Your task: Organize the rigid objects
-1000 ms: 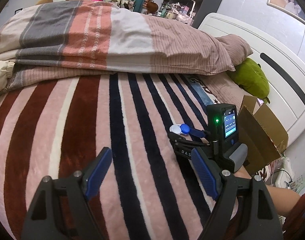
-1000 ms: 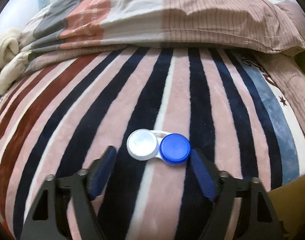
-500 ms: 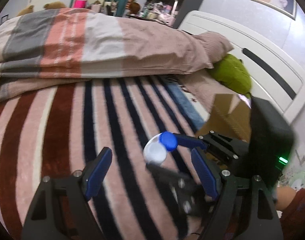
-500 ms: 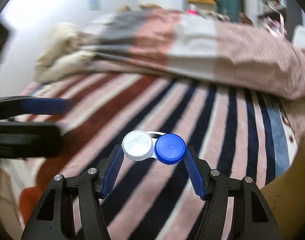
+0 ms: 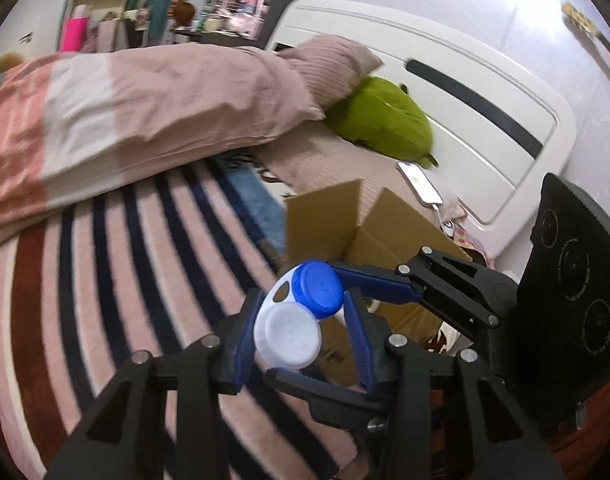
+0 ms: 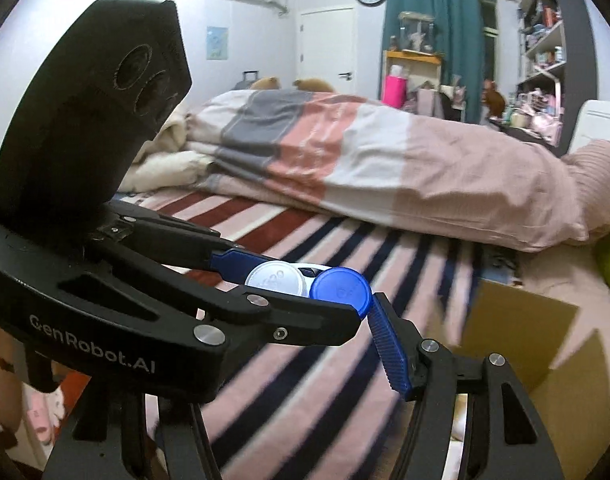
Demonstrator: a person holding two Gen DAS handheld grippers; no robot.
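Observation:
A contact lens case (image 5: pixel 301 314) with one white cap and one blue cap is held in the air above the striped blanket. Both grippers close on it. My left gripper (image 5: pixel 301 336) grips it between its blue pads. My right gripper (image 6: pixel 325 292) also holds it, and the case (image 6: pixel 309 283) shows between its fingers in the right wrist view. The right gripper's fingers (image 5: pixel 381 282) reach in from the right in the left wrist view. The left gripper's body (image 6: pixel 105 240) fills the left of the right wrist view.
An open cardboard box (image 5: pixel 369 232) sits on the bed just behind the case; it also shows in the right wrist view (image 6: pixel 521 332). A green plush (image 5: pixel 385 124), a phone (image 5: pixel 419 182), a folded duvet (image 6: pixel 345 160) and the white headboard (image 5: pixel 465 120) lie beyond.
The right gripper lifted the case off the blanket and carried it up. The left gripper came in and closed on it. Both views swung toward the box.

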